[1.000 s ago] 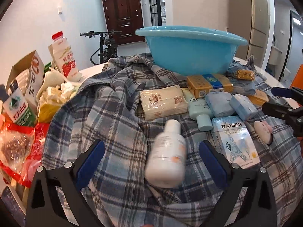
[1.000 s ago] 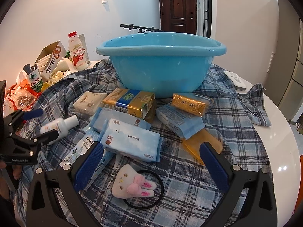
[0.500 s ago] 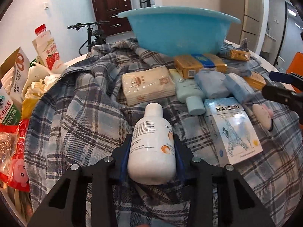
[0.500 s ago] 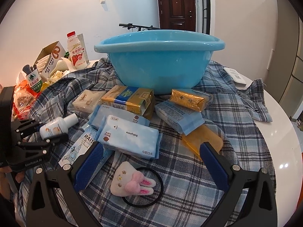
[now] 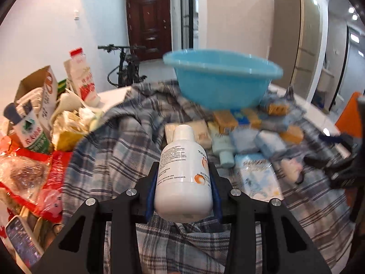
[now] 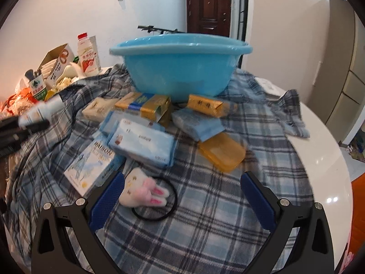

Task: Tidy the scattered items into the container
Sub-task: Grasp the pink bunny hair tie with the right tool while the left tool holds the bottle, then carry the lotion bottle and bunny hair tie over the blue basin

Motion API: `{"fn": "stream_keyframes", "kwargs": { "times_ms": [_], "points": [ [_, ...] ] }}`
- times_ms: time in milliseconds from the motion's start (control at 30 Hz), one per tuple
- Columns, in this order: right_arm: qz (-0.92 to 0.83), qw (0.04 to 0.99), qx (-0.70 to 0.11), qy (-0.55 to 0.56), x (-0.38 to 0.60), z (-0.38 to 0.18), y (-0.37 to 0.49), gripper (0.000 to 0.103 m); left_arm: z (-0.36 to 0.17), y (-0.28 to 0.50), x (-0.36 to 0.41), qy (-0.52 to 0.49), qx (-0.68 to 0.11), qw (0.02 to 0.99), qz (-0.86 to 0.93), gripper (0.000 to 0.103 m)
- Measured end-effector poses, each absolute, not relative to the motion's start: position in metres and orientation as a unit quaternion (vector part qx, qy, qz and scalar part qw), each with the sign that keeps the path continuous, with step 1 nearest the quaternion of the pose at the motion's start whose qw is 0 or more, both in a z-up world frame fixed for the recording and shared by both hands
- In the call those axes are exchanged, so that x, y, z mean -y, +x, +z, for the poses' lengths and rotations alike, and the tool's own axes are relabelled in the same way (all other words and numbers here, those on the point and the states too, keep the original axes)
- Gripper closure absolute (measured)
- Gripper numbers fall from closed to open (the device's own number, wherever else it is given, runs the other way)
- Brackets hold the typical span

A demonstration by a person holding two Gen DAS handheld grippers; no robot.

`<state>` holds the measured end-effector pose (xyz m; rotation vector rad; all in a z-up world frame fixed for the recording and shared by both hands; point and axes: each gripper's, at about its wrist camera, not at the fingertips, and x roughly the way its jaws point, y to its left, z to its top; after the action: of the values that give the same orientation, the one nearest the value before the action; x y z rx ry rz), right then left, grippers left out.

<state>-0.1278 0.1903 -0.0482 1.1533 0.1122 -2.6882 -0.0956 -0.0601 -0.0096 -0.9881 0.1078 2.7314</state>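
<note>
1. The left gripper is clenched on the white bottle, its blue pads pressing both sides of the body. The bottle points cap-forward toward the far side and sits clear of the plaid cloth.
2. The right gripper stands released, jaws wide and nothing between them, low over the near part of the cloth just beside the plush rabbit hair tie.
3. The blue basin, judged to be the container, stands at the far centre of the table. Its inside is hidden from both views, so its contents cannot be told.
4. Left on the cloth, in front of the basin: the wipes pack, the RAISON box, the gold-and-blue packet, the gold bar, the amber case, the tissue pack and further blue packets.
5. Assessment: early stage. One item is in hand and not yet delivered; most scattered goods remain outside the basin.
</note>
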Motion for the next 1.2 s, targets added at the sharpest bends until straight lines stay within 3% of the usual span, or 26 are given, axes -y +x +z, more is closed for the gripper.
{"fn": "stream_keyframes", "kwargs": {
  "times_ms": [200, 267, 333, 400, 633, 667, 833, 1200],
  "points": [
    [-0.9, 0.149, -0.035, 0.409, -0.171, -0.061, -0.137, 0.001, -0.003, -0.094, 0.056, -0.325, -0.038, 0.12, 0.937, 0.065],
    [-0.894, 0.155, -0.04, 0.419, -0.165, -0.065, -0.139, 0.009, -0.006, -0.097, 0.055, -0.33, -0.032, 0.126, 0.935, 0.065],
    [-0.889, 0.155, -0.044, 0.43, -0.162, -0.07, -0.141, 0.024, -0.009, -0.096, 0.054, -0.333, -0.028, 0.13, 0.934, 0.065],
    [-0.885, 0.153, -0.041, 0.438, -0.163, -0.075, -0.143, 0.03, -0.01, -0.094, 0.051, -0.332, -0.028, 0.135, 0.933, 0.065],
    [-0.879, 0.153, -0.063, 0.446, -0.159, -0.081, -0.144, 0.033, -0.015, -0.096, 0.046, -0.335, -0.021, 0.149, 0.93, 0.065],
    [-0.88, 0.154, -0.073, 0.444, -0.156, -0.081, -0.142, 0.036, -0.016, -0.097, 0.045, -0.335, -0.019, 0.149, 0.93, 0.065],
    [-0.88, 0.164, -0.064, 0.441, -0.157, -0.077, -0.137, 0.07, -0.016, -0.098, 0.045, -0.336, -0.01, 0.148, 0.93, 0.065],
    [-0.9, 0.166, -0.03, 0.401, -0.172, -0.051, -0.119, 0.071, -0.01, -0.092, 0.041, -0.331, -0.01, 0.15, 0.932, 0.065]
  ]
}}
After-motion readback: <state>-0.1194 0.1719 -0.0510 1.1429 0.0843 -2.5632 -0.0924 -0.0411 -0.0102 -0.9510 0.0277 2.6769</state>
